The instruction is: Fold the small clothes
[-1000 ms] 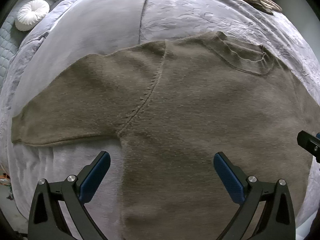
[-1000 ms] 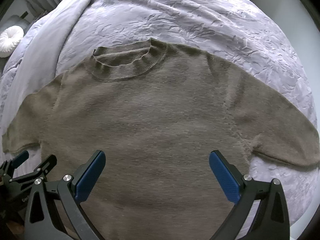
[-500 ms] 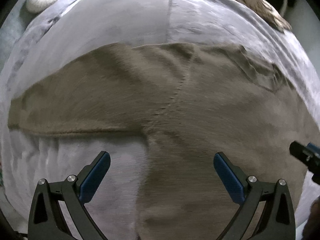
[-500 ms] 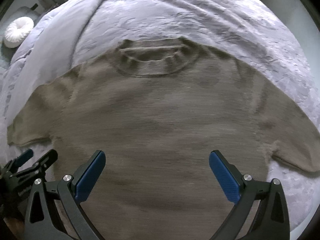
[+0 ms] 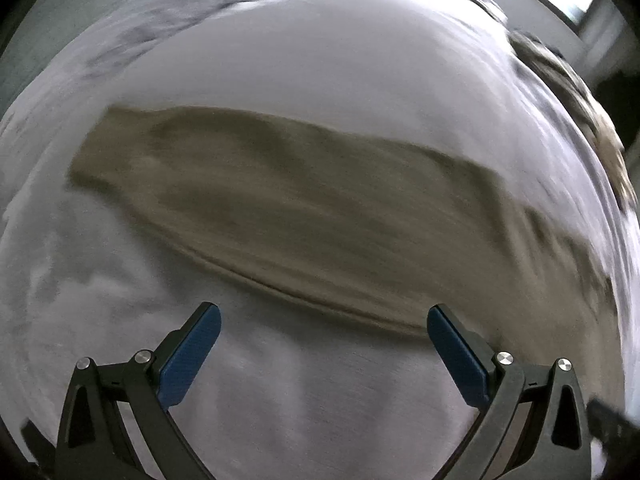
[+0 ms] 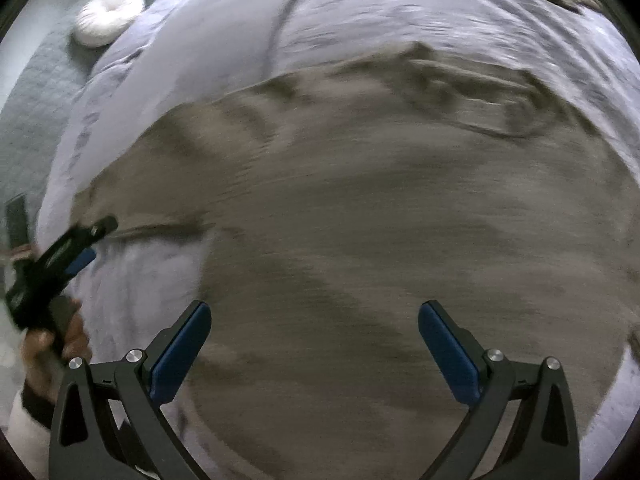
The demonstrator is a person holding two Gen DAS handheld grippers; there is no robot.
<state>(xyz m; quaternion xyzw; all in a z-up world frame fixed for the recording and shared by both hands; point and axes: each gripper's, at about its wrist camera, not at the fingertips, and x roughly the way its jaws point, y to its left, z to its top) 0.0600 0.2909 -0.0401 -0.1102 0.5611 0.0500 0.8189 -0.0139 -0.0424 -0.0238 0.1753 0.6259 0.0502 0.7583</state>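
Observation:
A brown knit sweater (image 6: 380, 208) lies flat, front up, on a lilac bedspread (image 6: 400, 12). Its neckline (image 6: 472, 92) is at the far side in the right wrist view. Its left sleeve (image 5: 288, 200) stretches across the left wrist view, cuff to the left. My left gripper (image 5: 324, 340) is open above bare bedspread just short of the sleeve's lower edge. My right gripper (image 6: 314, 336) is open over the sweater's body, nothing between its fingers. In the right wrist view, the left gripper (image 6: 86, 242) shows at the left edge, held by a hand (image 6: 52, 344). Both views are motion-blurred.
A round white cushion (image 6: 108, 20) rests on a grey quilted surface (image 6: 36, 112) at the far left. A beige cable-knit garment (image 5: 580, 96) lies at the far right of the bed. The bedspread (image 5: 280, 40) extends beyond the sleeve.
The left gripper has swung left, off the sweater's body toward the left sleeve. The right gripper has also shifted left, so the neckline now sits to its right. Both stay open.

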